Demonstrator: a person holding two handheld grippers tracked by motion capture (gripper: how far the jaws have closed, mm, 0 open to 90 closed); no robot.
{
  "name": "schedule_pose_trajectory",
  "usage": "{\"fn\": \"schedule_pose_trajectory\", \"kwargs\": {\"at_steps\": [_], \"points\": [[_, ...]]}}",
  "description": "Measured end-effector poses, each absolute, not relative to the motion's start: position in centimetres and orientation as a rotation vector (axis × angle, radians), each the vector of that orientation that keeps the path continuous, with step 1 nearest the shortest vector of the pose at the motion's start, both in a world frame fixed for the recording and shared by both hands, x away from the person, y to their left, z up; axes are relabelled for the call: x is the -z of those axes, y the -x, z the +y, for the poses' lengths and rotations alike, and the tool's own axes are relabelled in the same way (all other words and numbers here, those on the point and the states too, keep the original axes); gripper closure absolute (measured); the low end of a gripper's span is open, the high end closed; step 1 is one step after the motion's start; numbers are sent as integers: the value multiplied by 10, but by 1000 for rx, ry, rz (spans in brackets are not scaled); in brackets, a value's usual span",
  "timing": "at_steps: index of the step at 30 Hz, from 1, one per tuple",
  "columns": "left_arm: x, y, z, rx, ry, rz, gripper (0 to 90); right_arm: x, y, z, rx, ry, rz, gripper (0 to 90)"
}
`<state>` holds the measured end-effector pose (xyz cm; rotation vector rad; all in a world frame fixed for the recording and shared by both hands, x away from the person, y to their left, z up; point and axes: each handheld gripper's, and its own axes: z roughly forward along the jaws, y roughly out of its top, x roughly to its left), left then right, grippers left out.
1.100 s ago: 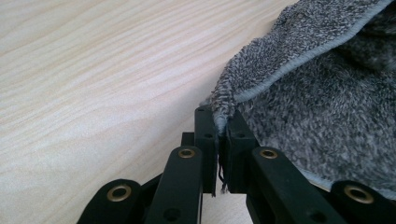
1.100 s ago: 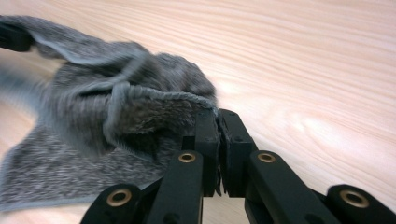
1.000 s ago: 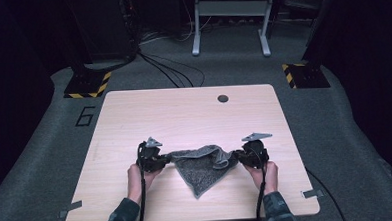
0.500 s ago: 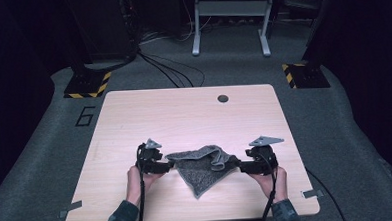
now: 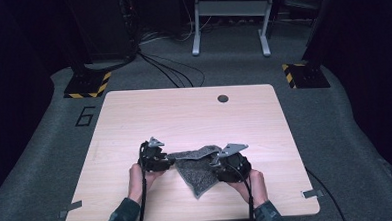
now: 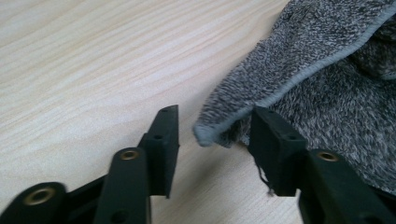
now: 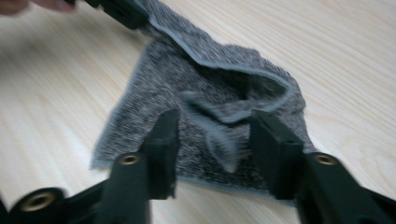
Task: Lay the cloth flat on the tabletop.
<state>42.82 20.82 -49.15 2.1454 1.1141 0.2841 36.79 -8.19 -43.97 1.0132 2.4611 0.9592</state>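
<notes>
Grey cloth [image 5: 199,168] crumpled, lower middle of table [image 5: 134,118] in high view. Left gripper [image 6: 212,135] jaws wide, cloth corner poking between, likely ready to pinch. Right gripper [image 7: 212,140] jaws wide too, over folded flap, holding nothing.

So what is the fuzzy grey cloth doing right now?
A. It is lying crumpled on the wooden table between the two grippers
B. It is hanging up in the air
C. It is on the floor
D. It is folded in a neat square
A: the grey cloth lies rumpled on the table, with the left gripper open at one corner and the right gripper open over its other side.
</notes>
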Motion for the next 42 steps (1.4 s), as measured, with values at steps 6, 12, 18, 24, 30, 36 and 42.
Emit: {"fn": "schedule_pose_trajectory", "kwargs": {"at_steps": [6,12,18,24,30,36,42], "points": [[494,-432,210,-289,-2158,1109,779,444,-376,-92,-930,-1056,2438,767],[494,-435,209,-291,-2162,1098,854,444,-383,-108,-932,-1101,2414,868],[493,-437,211,-302,-2158,1107,857,442,-389,-127,-937,-1157,2370,874],[488,-441,214,-299,-2130,1111,856,439,-396,-148,-969,-1243,2320,876],[485,-443,217,-279,-2131,1107,825,446,-402,-157,-1010,-1262,2360,872],[490,-444,219,-213,-2117,1138,514,452,-401,-155,-1059,-1270,2418,621],[491,-445,216,-179,-2119,1131,361,448,-400,-142,-1063,-1213,2485,424]]}}
